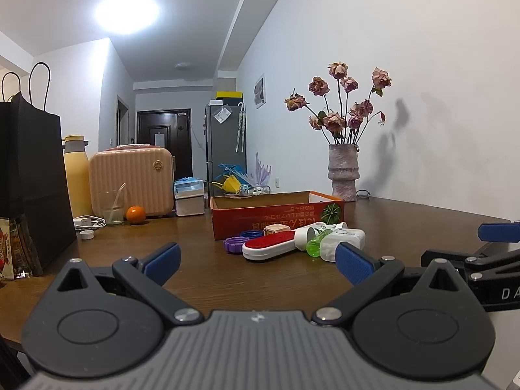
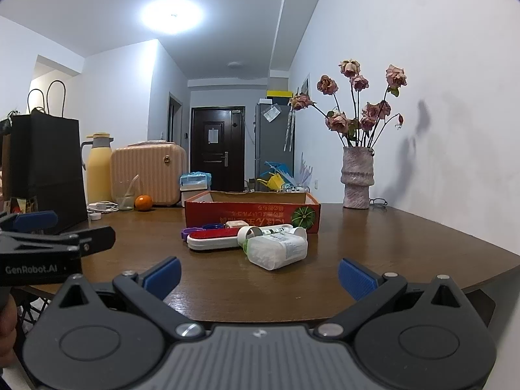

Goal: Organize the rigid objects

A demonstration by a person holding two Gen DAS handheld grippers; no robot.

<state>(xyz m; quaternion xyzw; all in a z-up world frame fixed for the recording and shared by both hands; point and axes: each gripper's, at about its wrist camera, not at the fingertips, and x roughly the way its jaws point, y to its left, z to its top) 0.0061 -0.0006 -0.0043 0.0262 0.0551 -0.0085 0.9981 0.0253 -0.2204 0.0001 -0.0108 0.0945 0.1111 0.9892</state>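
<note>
A red cardboard box (image 1: 276, 217) (image 2: 252, 214) stands open on the brown table (image 1: 201, 269). In front of it lies a pile: a white brush with a red pad (image 1: 269, 246) (image 2: 214, 240), purple and blue caps (image 1: 234, 244) (image 2: 190, 231), a green tube (image 1: 314, 245), a white cotton-swab box (image 1: 343, 240) (image 2: 278, 252), a white bottle (image 2: 269, 231). My left gripper (image 1: 258, 265) is open and empty, short of the pile. My right gripper (image 2: 259, 276) is open and empty, near the table's front edge, right of the left one.
A vase of dried roses (image 1: 344, 172) (image 2: 357, 178) stands by the wall at back right. At back left are a black paper bag (image 1: 31, 178), a yellow flask (image 1: 76, 175), a pink case (image 1: 131, 182), a glass (image 1: 113, 208) and an orange (image 1: 135, 214).
</note>
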